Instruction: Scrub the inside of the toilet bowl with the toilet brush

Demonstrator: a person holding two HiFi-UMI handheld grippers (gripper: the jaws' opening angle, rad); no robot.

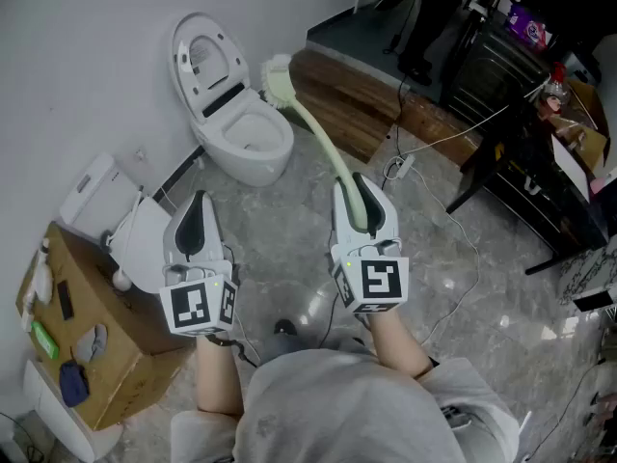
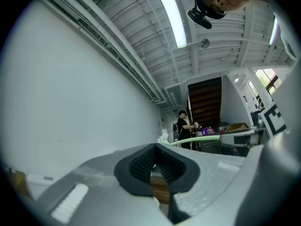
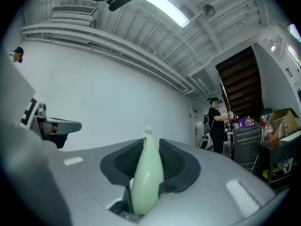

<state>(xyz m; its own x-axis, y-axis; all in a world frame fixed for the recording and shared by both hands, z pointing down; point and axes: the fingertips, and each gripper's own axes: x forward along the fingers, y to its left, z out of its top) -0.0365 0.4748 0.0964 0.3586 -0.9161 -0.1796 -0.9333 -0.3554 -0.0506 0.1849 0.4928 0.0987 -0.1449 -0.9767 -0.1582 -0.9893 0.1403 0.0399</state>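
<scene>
Right gripper (image 1: 363, 199) fingers clamp a pale green plastic toilet brush (image 1: 320, 138), its head raised beside the open white ceramic toilet bowl (image 1: 253, 167); scrubbing apparently not yet begun. Left gripper (image 1: 197, 210) fingers closed, empty.

- The toilet (image 1: 260, 167) shows only part of its bowl in the head view; the inner wall nearest the person is hidden behind the rim.
- On the near side of the toilet, the toilet brush (image 1: 322, 141) has its handle end buried in the right tool (image 1: 360, 189); how far in it reaches cannot be told.
- In the right gripper view the brush's head is only a tiny white tip beyond the handle, its bristles too small to make out.
- Beyond the toilet, a person (image 1: 424, 13) is cut off by the head view's top edge.
- Left of the toilet, a white fixture (image 1: 101, 191) is partly covered by the left tool (image 1: 198, 201).
- Nearer than the toilet and to its left, the small things on the cardboard box (image 1: 125, 355) are too small to name.
</scene>
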